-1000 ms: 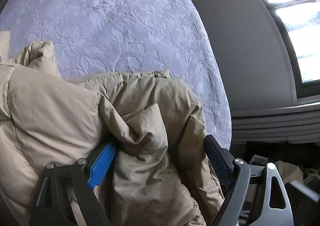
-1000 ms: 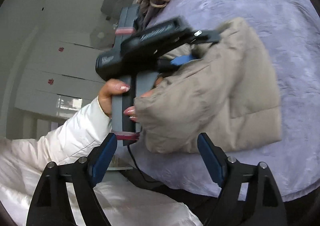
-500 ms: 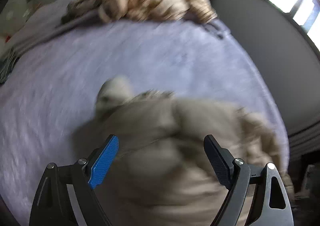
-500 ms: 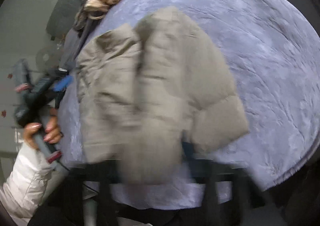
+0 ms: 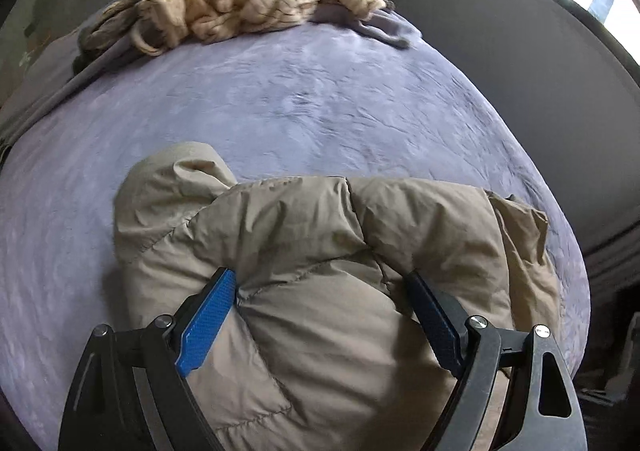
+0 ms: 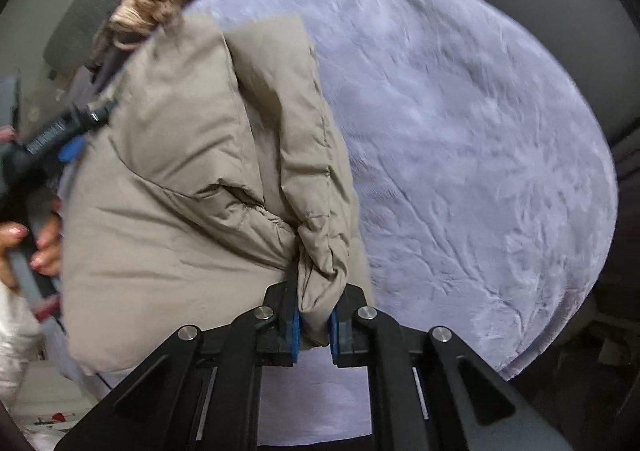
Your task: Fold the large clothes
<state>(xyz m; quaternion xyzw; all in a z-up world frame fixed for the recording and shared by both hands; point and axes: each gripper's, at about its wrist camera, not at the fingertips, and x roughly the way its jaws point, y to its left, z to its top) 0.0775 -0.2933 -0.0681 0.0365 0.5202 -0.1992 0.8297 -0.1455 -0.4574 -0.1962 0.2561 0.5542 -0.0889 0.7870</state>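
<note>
Right claw [image 6: 314,325] is closing on the soft, puffy jacket [image 6: 192,171] hem; left claw [image 5: 320,311] gapes, straddling its bulk.

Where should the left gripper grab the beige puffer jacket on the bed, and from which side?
Probably the padded roll at the near edge of the puffer jacket, from above. The left gripper already straddles that bulge, jaws wide, and the bedspread backs it. The right gripper is closing on a bunched corner of the jacket, so a thick fold seems to hold better than one layer.
</note>
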